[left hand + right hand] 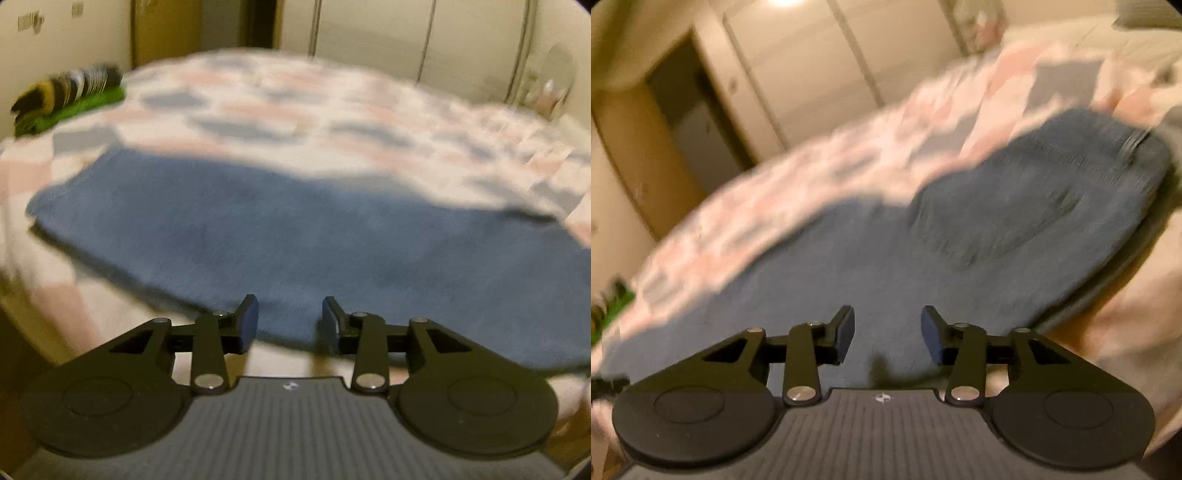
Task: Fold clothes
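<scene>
Blue garment (295, 240) lies flat on the pink-and-grey checked bedspread (332, 110), near the bed's front edge. Left gripper (290, 323) and right gripper (888, 334) each hover over its near hem, jaws apart, nothing between. Only the left view shows the stacked clothes (66, 99) at the far left; only the right view shows the garment's dark tag (1132, 146).

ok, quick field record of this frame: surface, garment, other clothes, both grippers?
surface: bed with pink, white and grey patchwork cover
garment: blue garment lying flat on the cover, near edge toward the grippers
other clothes: green and dark striped stack at far left of the bed
left gripper: open, nothing between the pads, over the garment's near edge
right gripper: open, empty, over the garment
image quality: blurred
</scene>
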Available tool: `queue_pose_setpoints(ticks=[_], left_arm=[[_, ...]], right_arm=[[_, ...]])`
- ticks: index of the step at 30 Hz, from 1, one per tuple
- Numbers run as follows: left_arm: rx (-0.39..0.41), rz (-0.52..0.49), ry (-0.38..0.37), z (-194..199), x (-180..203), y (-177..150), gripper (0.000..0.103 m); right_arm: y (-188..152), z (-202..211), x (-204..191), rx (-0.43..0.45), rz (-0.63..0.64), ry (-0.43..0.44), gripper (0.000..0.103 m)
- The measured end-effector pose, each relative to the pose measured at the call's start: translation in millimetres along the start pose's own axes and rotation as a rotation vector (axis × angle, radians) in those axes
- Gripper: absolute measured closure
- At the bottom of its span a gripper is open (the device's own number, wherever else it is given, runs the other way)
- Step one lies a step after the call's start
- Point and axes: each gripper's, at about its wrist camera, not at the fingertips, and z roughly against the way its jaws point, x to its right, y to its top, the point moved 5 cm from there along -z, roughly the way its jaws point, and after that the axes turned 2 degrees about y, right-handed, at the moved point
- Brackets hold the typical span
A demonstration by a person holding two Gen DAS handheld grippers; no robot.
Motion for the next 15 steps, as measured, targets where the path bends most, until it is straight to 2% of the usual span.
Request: queue_pose_setpoints(ticks=[2, 4, 6, 11, 15], left_arm=[[0.001, -0.026, 0.025, 4.9, 0.2, -6.2, 0.068], [-0.020, -0.029, 0.055, 18.5, 0.1, -9.2, 0.068], [-0.002, -0.019, 0.037, 41.2, -0.3, -11.3, 0.068], [0.062, -0.076, 0.025, 91.8, 4.9, -17.4, 0.066], [0.100, -0.091, 0.014, 117.1, 7.0, -17.9, 0.066]], right_arm=[[-10.1, -5.2, -7.5, -0.028, 0.033, -0.026, 0.059], [-9.8, 5.1, -15.7, -0.018, 0.038, -0.036, 0.058], [-4.3, 22.5, -25.1, 0.010, 0.007, -0.007, 0.058], [-1.3, 76.3, -47.4, 0.097, -0.005, 0.048, 0.055], [-9.3, 92.5, -53.3, 0.106, -0.029, 0.073, 0.055]])
